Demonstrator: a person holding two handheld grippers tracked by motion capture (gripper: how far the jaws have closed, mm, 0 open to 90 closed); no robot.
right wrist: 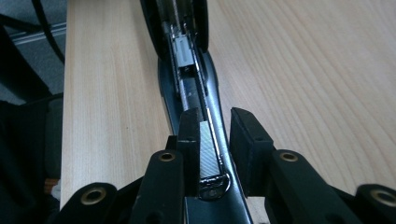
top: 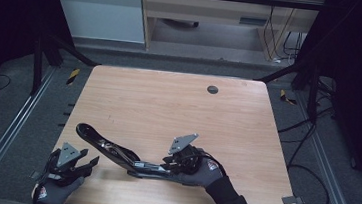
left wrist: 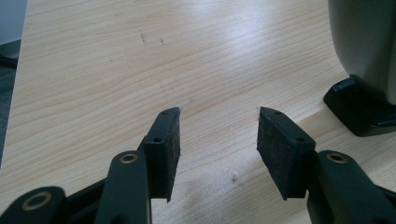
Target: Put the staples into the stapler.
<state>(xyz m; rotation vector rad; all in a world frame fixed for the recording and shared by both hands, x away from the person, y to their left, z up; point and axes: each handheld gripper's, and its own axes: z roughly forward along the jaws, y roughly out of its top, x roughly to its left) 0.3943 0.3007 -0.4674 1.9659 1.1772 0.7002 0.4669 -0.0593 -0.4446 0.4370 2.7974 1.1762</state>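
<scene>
A long black stapler [top: 114,151] lies swung open near the table's front edge, its lid raised toward the left. My right gripper [top: 163,168] is at its right end. In the right gripper view the jaws of that gripper [right wrist: 217,114] straddle the stapler's metal channel [right wrist: 187,60]. A silvery strip of staples [right wrist: 208,149] lies in the channel against the left pad, and the right pad stands slightly off it. My left gripper [top: 90,163] rests at the front left, open over bare wood [left wrist: 218,112]. The stapler's raised end [left wrist: 364,56] stands just to its right.
The wooden table [top: 168,106] has a small round dark grommet [top: 212,89] near its far edge. Black frame rails run along both sides on the floor, with cables [top: 305,144] at the right. Bare wood stretches behind the stapler.
</scene>
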